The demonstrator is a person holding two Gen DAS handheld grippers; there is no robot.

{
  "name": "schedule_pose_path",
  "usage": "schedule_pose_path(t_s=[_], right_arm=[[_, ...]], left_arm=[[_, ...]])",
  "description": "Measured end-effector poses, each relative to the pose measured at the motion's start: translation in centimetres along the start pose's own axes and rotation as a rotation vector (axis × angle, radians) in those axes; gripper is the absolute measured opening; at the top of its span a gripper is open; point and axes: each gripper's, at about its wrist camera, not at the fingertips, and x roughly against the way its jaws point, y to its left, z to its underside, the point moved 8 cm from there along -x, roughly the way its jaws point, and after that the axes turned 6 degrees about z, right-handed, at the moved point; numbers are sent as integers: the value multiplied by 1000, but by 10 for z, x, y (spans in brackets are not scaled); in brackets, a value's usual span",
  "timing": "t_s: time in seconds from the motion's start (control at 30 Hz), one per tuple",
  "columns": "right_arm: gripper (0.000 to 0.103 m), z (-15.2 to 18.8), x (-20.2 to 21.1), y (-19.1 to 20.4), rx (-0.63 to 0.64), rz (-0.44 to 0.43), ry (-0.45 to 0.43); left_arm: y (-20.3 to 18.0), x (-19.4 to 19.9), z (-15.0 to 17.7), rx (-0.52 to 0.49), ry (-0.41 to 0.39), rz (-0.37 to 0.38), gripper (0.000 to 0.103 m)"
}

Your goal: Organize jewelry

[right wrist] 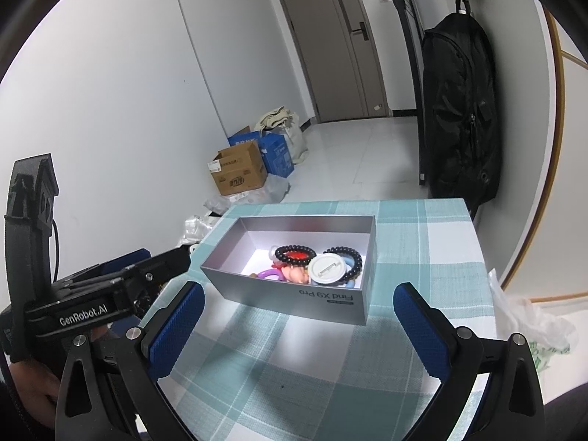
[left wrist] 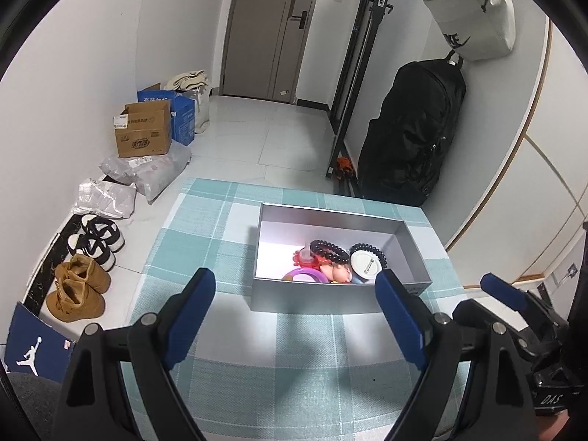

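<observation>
A grey open box stands on a teal checked tablecloth. Inside lie a dark bead bracelet, a black coil hair tie, a white round badge, a purple ring and a small doll figure. My left gripper is open and empty, just in front of the box. My right gripper is open and empty, also in front of the box. The left gripper also shows in the right wrist view, left of the box.
Cardboard boxes, parcels and shoes lie on the floor left of the table. A black backpack hangs at the right wall. A plastic bag lies at the table's right edge.
</observation>
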Motion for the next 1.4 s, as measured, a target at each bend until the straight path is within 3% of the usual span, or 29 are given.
schedule_pose_path(t_s=[0.83,1.4], right_arm=[[103,3,-4,-1,-1,2,12],[103,2,-3,-1,-4,7,10]], left_arm=[[3,1,-2,4,-2,-24,86],[-7,11,-9,-56,-76,-56,86]])
